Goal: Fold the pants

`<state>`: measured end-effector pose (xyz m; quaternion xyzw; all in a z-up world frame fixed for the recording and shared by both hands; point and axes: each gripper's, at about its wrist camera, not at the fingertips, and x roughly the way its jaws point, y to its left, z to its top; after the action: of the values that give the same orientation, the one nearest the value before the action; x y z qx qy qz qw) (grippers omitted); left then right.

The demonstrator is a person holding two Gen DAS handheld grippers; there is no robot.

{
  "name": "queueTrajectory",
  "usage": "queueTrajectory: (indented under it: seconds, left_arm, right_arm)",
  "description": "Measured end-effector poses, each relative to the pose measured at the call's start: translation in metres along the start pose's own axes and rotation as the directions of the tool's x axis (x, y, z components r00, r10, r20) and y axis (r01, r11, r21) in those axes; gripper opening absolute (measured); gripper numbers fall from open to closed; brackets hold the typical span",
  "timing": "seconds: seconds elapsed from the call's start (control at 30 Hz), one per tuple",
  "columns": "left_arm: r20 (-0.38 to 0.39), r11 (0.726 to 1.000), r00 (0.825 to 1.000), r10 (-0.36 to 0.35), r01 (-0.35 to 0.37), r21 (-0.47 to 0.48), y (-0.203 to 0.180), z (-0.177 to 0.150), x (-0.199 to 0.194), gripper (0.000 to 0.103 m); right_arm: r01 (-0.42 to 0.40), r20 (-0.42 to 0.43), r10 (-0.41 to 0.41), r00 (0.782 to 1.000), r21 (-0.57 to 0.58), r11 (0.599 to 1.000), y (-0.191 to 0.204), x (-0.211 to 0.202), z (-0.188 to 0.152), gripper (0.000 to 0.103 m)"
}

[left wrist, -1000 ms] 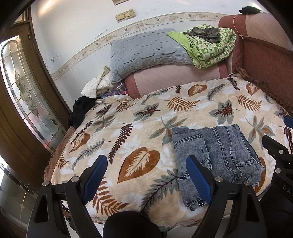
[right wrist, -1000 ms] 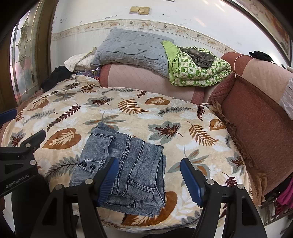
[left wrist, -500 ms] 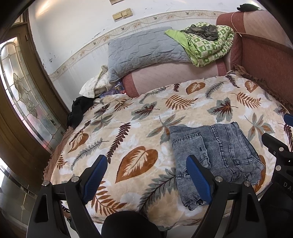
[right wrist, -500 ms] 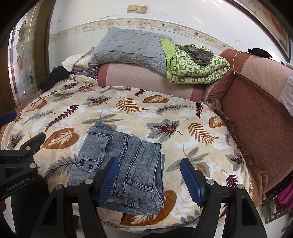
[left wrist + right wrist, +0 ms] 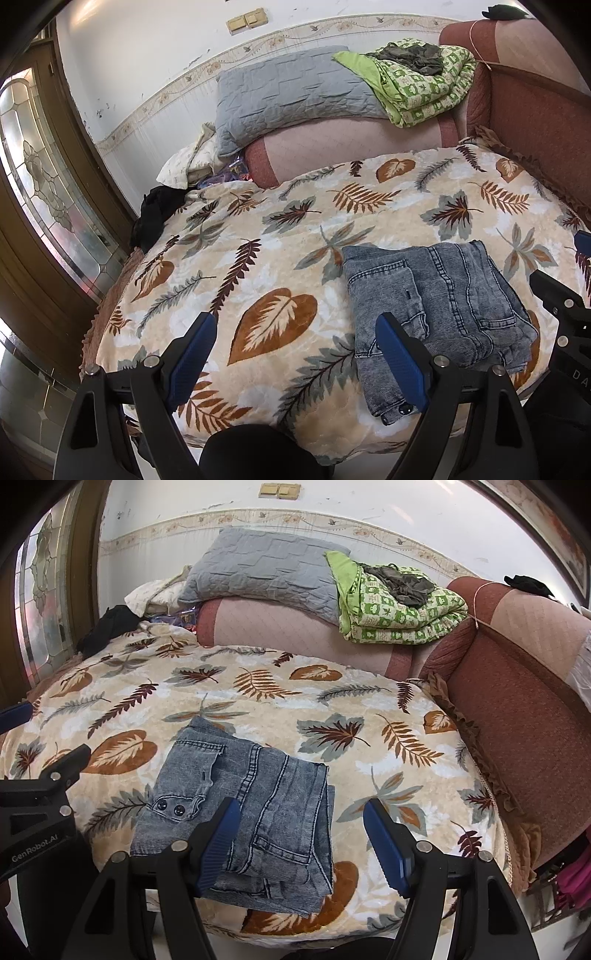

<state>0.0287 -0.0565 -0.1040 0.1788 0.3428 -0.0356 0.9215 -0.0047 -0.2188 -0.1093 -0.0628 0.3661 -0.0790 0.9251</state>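
Note:
Grey-blue denim pants (image 5: 439,306) (image 5: 243,797) lie folded into a compact rectangle near the front edge of a leaf-patterned blanket (image 5: 280,258) (image 5: 258,701) on a bed. My left gripper (image 5: 295,354) hovers open in front of the bed, to the left of the pants, with nothing between its blue pads. My right gripper (image 5: 299,838) is open too, held above the near right part of the folded pants without touching them. Each gripper shows at the edge of the other's view.
A grey pillow (image 5: 258,572) and a green patterned quilt (image 5: 399,609) rest on a pink bolster (image 5: 280,638) at the back. A red-brown padded headboard (image 5: 517,720) borders the right side. Dark clothing (image 5: 155,218) lies at the far left, near a glass-panelled door (image 5: 40,184).
Both views have shifted very slightly; the pants lie as before and both grippers stay open.

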Motion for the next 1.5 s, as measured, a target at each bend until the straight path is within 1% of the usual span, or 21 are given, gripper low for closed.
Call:
queueTrajectory:
  seconds: [0.57,0.83,1.13,1.5]
  left_arm:
    - [-0.049,1.000,0.999,-0.007,0.007,0.011,-0.009,0.005,0.030,0.088]
    - [-0.057,1.000,0.998,-0.005,0.006,0.023,-0.015,0.008,0.034,0.088]
    - [-0.040,1.000,0.999,-0.001,0.002,0.026,-0.014,0.009,0.024,0.088]
    - [0.007,1.000,1.000,0.001,-0.001,0.013,-0.006,0.006,-0.005,0.088]
  right_arm:
    - [0.002,-0.047,-0.002,0.999,-0.002,1.000,0.000,0.029,0.003,0.073]
    - [-0.001,-0.057,0.002,0.998,0.010,1.000,-0.006,0.038,0.003,0.073]
    - [0.000,-0.044,0.000,0.999,0.017,1.000,-0.008,0.031,0.003,0.073]
    - [0.014,-0.003,-0.014,1.000,0.014,1.000,-0.007,0.002,0.003,0.073]
